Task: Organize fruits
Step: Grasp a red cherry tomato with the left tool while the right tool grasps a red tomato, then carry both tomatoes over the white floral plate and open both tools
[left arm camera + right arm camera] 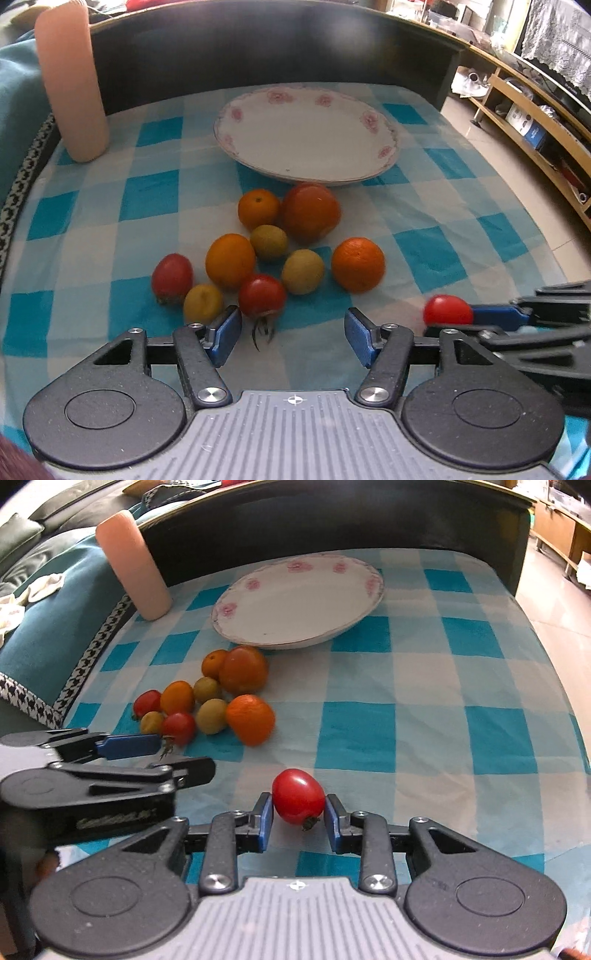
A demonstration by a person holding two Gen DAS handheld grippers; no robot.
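A white plate [306,147] with a pink flower rim sits at the back of the blue checked cloth, with nothing on it. In front of it lies a cluster of fruits [273,243]: oranges, red tomatoes and small yellow-green fruits. My left gripper [293,332] is open and empty, just short of a red tomato [261,295]. My right gripper [298,818] is shut on a small red tomato [298,796], held low over the cloth; that tomato also shows at the right in the left wrist view [447,309].
A tall pink cylinder [72,81] stands at the back left. A dark raised board [258,48] runs behind the plate. The table drops off at the right toward a wooden shelf [535,122]. A teal cushion [55,627] lies left.
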